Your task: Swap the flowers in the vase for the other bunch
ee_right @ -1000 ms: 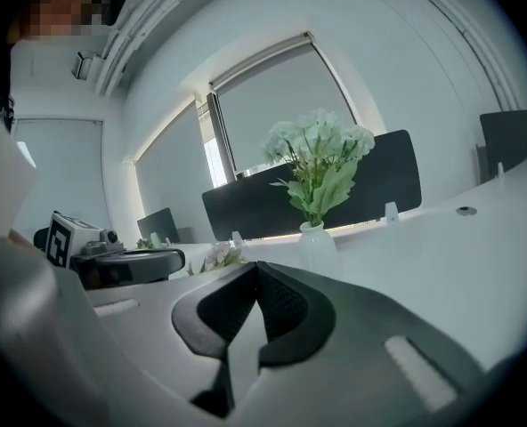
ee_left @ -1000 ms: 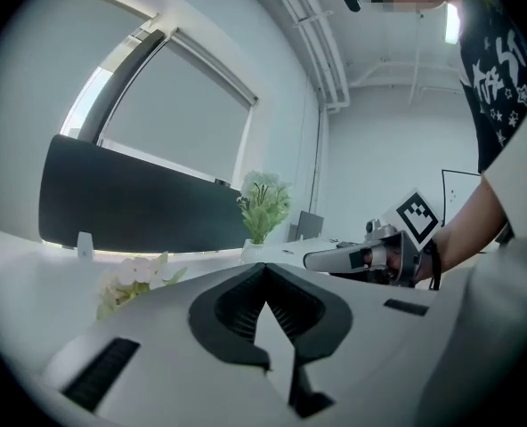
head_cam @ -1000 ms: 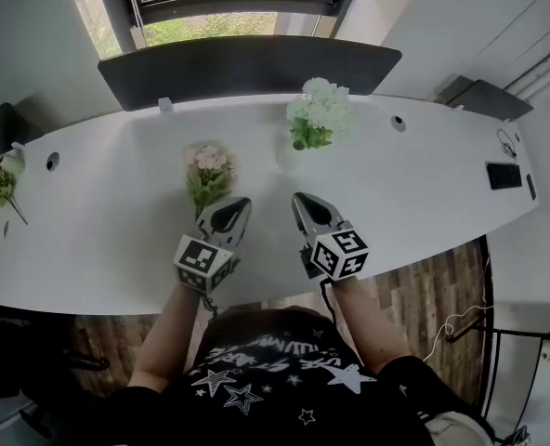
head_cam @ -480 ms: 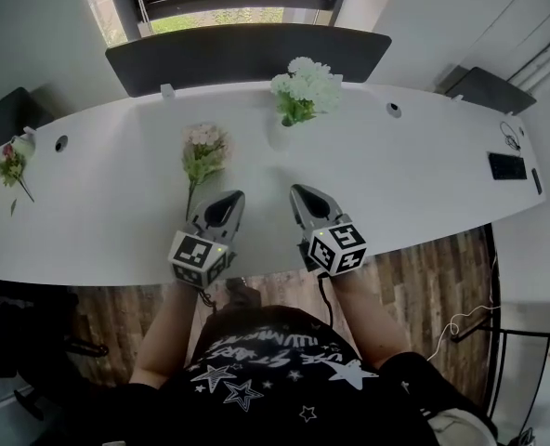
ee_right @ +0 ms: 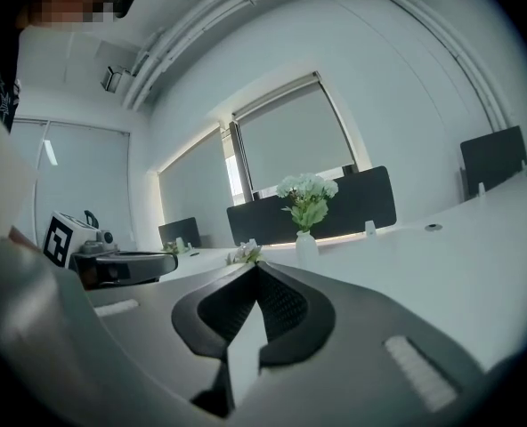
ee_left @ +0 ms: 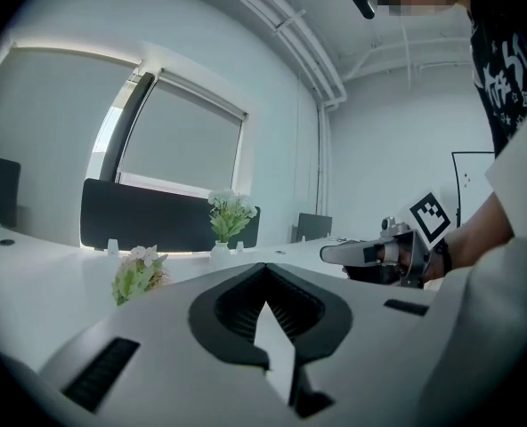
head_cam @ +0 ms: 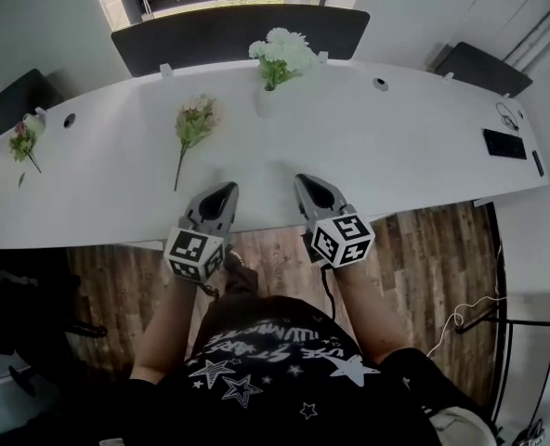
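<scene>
Head view: white table [head_cam: 396, 147] curves across the upper half of the frame, wood floor [head_cam: 424, 249] below it. White vase [head_cam: 264, 100] stands upright at top centre near the table's far edge, white flowers [head_cam: 280, 52] in it, a dark partition screen [head_cam: 210, 35] just behind. Pink bunch [head_cam: 193, 124] lies flat on the table left of the vase, apart from it, blooms toward the far edge and stem trailing toward the near edge. A second small bunch [head_cam: 21, 142] lies far off at the left edge of the frame. Dark flat device [head_cam: 504, 143] at the right end of the table. Left gripper [head_cam: 221, 196] and right gripper [head_cam: 307, 186] sit side by side at frame centre, tips reaching over the table's near edge, marker cubes back over the floor; both well short of vase and pink bunch, touching neither. Person's forearms and a black star-print shirt [head_cam: 266, 360] fill the bottom of the frame. Left gripper view: jaws pressed together, nothing between them; pink bunch low at left, vase beyond at centre, other gripper at right. Right gripper view: jaws likewise pressed together and empty; vase dead ahead above the tips, pink bunch just left of it, other gripper at left.
</scene>
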`<state>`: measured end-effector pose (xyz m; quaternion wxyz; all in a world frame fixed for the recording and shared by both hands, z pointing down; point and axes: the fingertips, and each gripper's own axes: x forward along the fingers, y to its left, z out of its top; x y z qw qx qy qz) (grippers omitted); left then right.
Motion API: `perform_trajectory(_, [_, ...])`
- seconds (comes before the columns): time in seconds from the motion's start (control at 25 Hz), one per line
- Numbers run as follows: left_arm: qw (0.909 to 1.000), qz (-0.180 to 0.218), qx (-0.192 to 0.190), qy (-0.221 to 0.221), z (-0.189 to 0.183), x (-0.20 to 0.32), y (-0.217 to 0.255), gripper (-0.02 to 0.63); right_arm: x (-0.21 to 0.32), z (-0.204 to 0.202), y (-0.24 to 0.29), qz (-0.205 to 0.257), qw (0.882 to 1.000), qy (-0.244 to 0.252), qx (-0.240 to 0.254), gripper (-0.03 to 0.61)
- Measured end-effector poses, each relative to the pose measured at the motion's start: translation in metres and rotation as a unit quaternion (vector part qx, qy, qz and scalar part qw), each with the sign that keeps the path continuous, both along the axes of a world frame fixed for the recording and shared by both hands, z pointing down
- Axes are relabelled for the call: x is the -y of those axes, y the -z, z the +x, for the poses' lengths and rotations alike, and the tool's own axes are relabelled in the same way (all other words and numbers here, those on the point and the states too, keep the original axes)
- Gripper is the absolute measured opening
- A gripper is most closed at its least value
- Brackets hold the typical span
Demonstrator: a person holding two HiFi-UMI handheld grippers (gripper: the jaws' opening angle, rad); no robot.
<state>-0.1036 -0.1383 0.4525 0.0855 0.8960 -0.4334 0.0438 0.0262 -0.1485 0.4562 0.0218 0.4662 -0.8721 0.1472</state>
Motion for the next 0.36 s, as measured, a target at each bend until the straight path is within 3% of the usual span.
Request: perform_trajectory(0.36, [0.9997, 0.008, -0.006, 0.022, 0.024, -0.064, 0.009, 0.008, -0.069, 0.043, 0.000, -0.005, 1.000, -0.017, 0.023, 0.002])
